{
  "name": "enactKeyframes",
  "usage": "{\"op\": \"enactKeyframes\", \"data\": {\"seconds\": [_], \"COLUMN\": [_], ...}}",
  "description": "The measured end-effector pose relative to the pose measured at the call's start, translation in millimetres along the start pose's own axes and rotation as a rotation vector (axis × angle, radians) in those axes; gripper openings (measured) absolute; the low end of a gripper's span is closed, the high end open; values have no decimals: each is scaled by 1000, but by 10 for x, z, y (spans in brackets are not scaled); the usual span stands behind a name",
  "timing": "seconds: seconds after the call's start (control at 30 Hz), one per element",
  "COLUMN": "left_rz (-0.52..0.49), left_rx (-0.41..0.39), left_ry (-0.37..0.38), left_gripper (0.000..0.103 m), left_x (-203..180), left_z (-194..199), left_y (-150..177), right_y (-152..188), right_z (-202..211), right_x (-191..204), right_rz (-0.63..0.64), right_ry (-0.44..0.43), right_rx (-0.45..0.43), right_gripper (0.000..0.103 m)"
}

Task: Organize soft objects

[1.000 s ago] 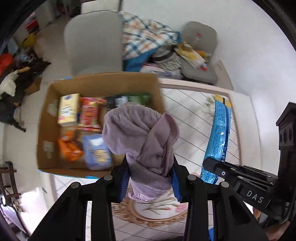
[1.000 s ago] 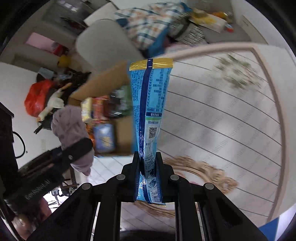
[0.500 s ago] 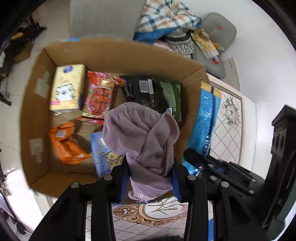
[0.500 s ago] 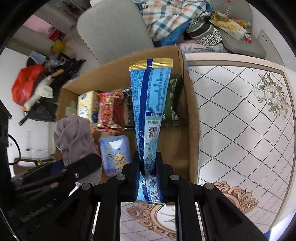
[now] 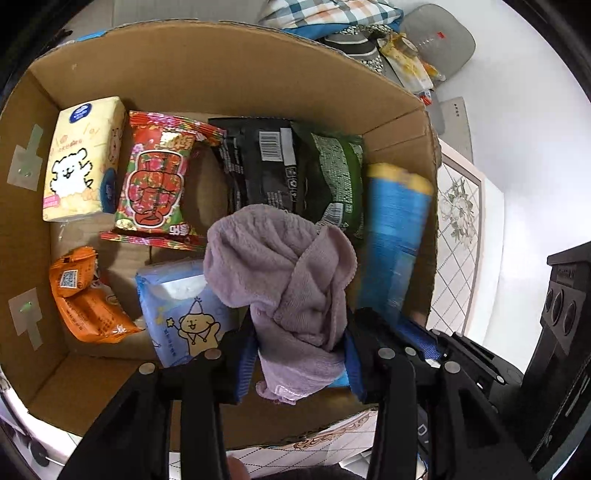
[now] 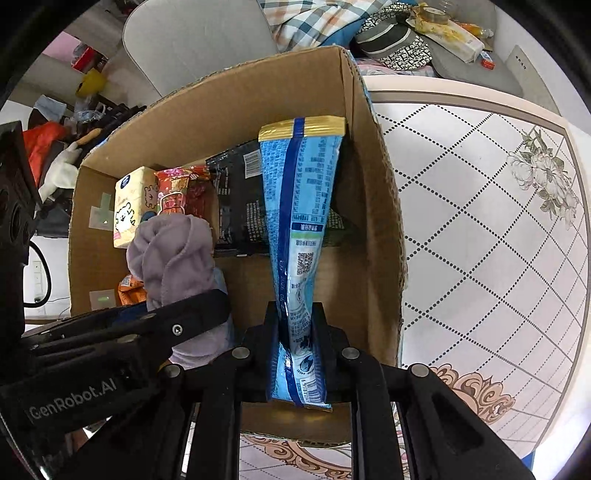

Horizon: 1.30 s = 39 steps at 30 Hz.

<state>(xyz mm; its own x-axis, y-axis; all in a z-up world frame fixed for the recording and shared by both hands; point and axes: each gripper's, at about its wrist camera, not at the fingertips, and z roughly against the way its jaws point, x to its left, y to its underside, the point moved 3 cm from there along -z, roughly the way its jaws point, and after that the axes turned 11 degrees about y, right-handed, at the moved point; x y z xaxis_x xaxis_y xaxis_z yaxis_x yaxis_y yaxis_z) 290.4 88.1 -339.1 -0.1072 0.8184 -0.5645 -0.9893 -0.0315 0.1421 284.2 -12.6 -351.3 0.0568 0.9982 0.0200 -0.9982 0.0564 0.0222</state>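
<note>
My left gripper [image 5: 299, 350] is shut on a bunched purple towel [image 5: 288, 273] and holds it over the open cardboard box [image 5: 229, 70], above its near middle. My right gripper [image 6: 295, 332] is shut on the lower end of a long blue snack packet [image 6: 299, 206] with a gold top, which hangs inside the box along its right wall. The packet also shows blurred in the left wrist view [image 5: 395, 236]. The towel and left gripper show at the left in the right wrist view [image 6: 173, 251].
The box holds a yellow tissue pack [image 5: 81, 158], a red snack bag [image 5: 159, 177], black [image 5: 258, 162] and green [image 5: 332, 177] bags, an orange packet [image 5: 85, 295] and a light blue tissue pack [image 5: 177, 310]. A tiled table [image 6: 480, 221] lies right of the box; a chair with clothes [image 6: 325, 18] is behind.
Both grippers have moved forward and down from above the table to over and into the box, still holding the towel and the blue packet.
</note>
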Motion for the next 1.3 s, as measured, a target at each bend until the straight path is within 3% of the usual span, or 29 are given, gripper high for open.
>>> {"op": "enactKeyframes", "data": {"seconds": [0.1, 0.17, 0.27, 0.37, 0.6, 0.73, 0.8, 0.93, 1.3], "left_rz": [-3, 4, 7, 6, -92, -129, -140, -137, -131], "left_rx": [-11, -24, -49, -67, -180, -241, -271, -314, -370], "left_ry": [-21, -28, -30, -40, -196, -281, -316, -346, -382], "left_gripper": [56, 76, 95, 96, 96, 96, 96, 97, 97], "left_x": [20, 57, 97, 106, -7, -9, -8, 0, 6], "left_z": [43, 99, 182, 267, 564, 703, 757, 819, 962], "left_y": [-23, -28, -11, 39, 226, 367, 443, 529, 688], "right_y": [-5, -11, -21, -15, 108, 225, 280, 360, 454], "right_z": [41, 100, 202, 285, 404, 423, 441, 492, 612], "right_x": [-28, -59, -115, -148, -142, -123, -124, -115, -116], "right_rz": [10, 12, 13, 15, 47, 63, 65, 71, 65], "right_ry": [46, 50, 48, 51, 100, 132, 134, 144, 175], "right_rx": [-9, -18, -35, -41, -74, -90, -93, -112, -165], "right_gripper": [37, 44, 56, 61, 75, 88, 89, 102, 103]}}
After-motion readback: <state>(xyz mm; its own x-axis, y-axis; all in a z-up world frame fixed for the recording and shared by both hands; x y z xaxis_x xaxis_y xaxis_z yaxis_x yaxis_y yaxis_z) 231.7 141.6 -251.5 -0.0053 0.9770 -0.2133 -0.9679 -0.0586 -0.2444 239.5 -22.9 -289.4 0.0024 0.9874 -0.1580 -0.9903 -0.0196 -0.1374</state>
